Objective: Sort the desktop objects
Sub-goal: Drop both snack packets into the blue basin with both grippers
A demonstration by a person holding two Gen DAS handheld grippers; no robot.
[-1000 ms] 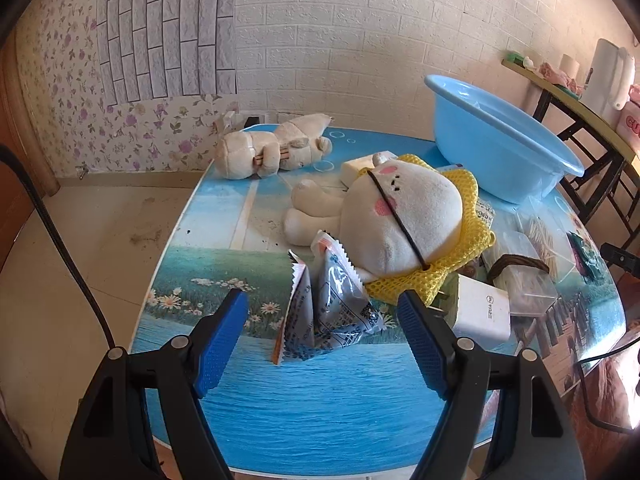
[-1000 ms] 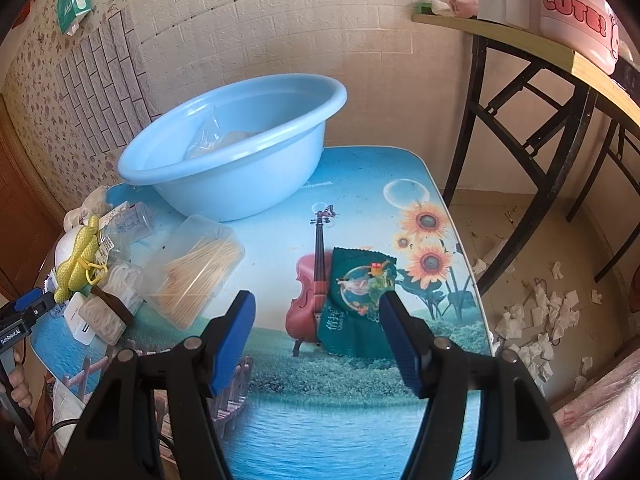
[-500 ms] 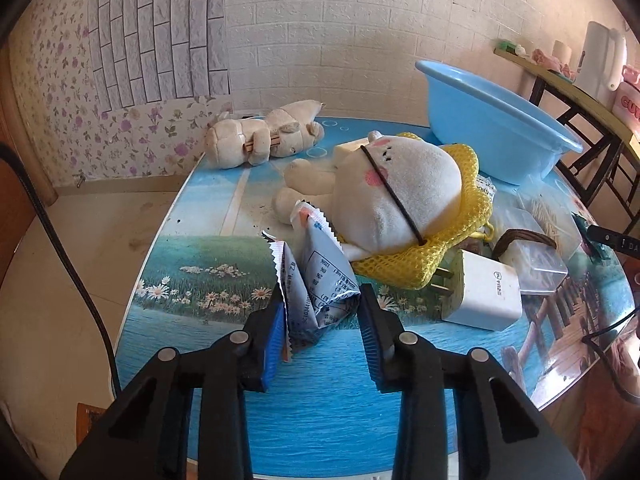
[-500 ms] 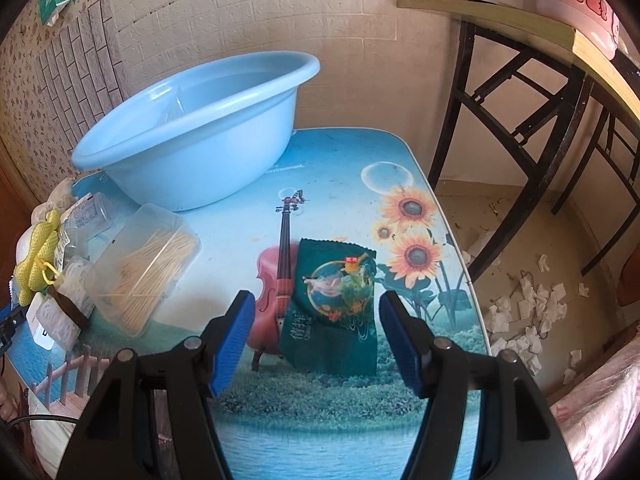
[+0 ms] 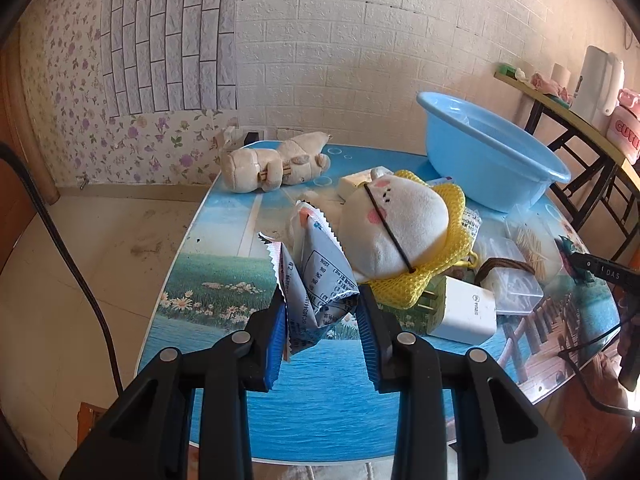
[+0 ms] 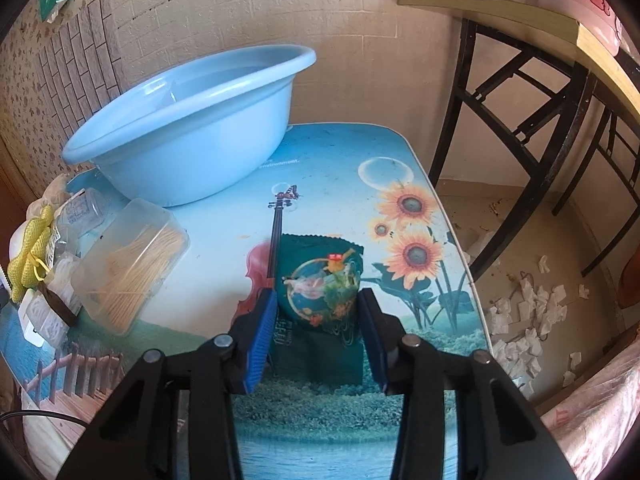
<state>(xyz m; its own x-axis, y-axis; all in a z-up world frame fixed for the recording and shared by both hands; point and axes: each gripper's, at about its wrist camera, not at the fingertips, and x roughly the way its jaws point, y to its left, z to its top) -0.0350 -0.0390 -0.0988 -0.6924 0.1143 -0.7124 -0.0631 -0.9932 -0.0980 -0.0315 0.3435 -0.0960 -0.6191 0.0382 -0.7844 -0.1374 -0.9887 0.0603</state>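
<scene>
My left gripper [image 5: 320,300] is shut on a crumpled silver-white snack packet [image 5: 320,276], held up off the blue picture table [image 5: 224,280]. In the right wrist view a dark green snack packet [image 6: 320,280] lies flat on the table [image 6: 340,184], over the printed violin. My right gripper [image 6: 316,300] straddles it with jaws closing, and the blue pads [image 6: 262,320] press on the packet's two long edges. A light blue basin [image 6: 192,128] stands behind it, also seen at the table's far right as the basin [image 5: 492,160] in the left wrist view.
A white plush in yellow netting [image 5: 396,228] lies just behind the silver packet, with a white charger [image 5: 464,312] to its right. A beige plush [image 5: 272,164] lies at the back. A clear box of sticks [image 6: 132,260] sits left of the green packet. A dark-legged side table [image 6: 520,120] stands to the right.
My left gripper closed on the silver packet and raised it slightly. My right gripper came down over the green packet and narrowed from wide open onto its edges.
</scene>
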